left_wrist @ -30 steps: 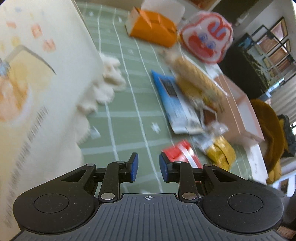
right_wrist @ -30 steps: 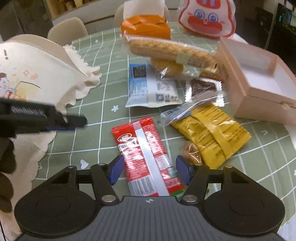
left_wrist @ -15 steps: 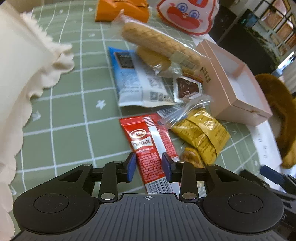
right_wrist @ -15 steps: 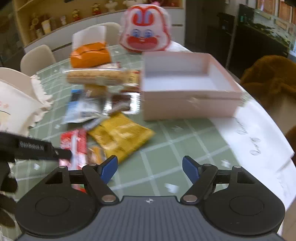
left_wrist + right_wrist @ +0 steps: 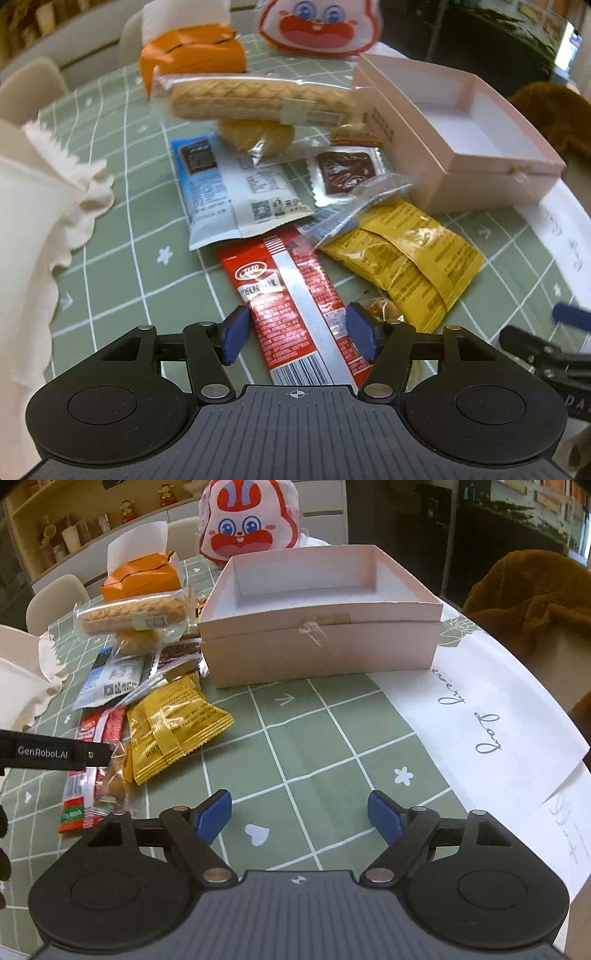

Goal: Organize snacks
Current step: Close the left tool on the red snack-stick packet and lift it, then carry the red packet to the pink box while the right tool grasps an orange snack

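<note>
**Both grippers swinging across the snack pile, fingers spreading**

Since the earlier frames the left gripper (image 5: 297,334) is now sitting over the red packet (image 5: 295,306) rather than the cream cloth (image 5: 40,206), and the right gripper (image 5: 299,818) is facing the pink box (image 5: 317,653) instead of the pile. Both sets of fingers have just been opening.

On the right, "every day" is showing in script on the white paper (image 5: 480,738), and "GenRobot.AI" is reading along the left gripper's side. The red packet is carrying a white logo and Chinese characters plus a barcode; the blue-white packet (image 5: 236,192) is showing a QR code.

The left fingers are standing wide, straddling the red packet's lower half without pressing on it. The right fingers are standing wide over bare green surface (image 5: 314,768), nothing between them. The yellow packets (image 5: 173,723) are lying just left of them, beside the red packet. The box is sitting open and empty beyond, the long biscuit pack (image 5: 133,613) to its left.
</note>
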Demonstrator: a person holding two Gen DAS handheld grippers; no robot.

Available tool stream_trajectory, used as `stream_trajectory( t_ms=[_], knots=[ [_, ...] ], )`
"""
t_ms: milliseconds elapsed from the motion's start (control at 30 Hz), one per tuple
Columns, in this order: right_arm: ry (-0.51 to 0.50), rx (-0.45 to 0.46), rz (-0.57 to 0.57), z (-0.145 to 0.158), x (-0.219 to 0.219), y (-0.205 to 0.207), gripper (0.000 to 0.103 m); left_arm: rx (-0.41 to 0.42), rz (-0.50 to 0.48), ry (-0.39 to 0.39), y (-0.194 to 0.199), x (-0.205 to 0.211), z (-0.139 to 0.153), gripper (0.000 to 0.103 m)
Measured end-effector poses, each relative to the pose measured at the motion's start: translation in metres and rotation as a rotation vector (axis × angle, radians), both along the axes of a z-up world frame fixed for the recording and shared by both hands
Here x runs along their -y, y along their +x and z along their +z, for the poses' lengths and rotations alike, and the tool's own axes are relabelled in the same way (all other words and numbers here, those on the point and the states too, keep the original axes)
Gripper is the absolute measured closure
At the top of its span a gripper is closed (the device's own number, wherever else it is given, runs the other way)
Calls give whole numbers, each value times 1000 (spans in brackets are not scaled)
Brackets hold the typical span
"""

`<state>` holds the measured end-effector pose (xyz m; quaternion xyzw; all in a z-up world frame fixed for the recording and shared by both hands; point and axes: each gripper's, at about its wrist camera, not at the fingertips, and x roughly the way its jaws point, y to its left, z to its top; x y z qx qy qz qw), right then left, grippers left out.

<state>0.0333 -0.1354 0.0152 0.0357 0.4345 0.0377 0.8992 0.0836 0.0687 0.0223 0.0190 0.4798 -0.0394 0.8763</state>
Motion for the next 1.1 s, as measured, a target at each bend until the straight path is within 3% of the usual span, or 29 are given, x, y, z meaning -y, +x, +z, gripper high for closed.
stream_trajectory(
  t_ms=[33,167,333,433,533,600,700,933,1100],
  knots=[
    [-4,7,6,-1,-1,-1,15,6,-13,2,-1,-1,-1,35],
    [-12,30,34,-5,-3,-4,9,-7,24,28,0,-18,-4,12],
    [-17,72,67,-10,-5,-12,2,-39,76,-57,12,-18,-3,12],
    [-45,80,93,-13,-9,-16,0,-44,39,23,16,0,-6,11],
    [-74,78,120,-14,-11,-17,0,-34,19,29,13,1,-6,15],
    [-76,73,136,-14,-10,-17,0,-21,8,28,6,-3,-3,34],
    [-80,79,164,-14,-9,-18,0,-18,-1,-21,-7,-14,1,45],
    [-67,49,146,-8,-19,-17,0,-37,34,-86,-35,-38,5,49],
    [9,107,167,13,-47,-18,0,-41,47,-141,-51,-53,7,49]
  ],
)
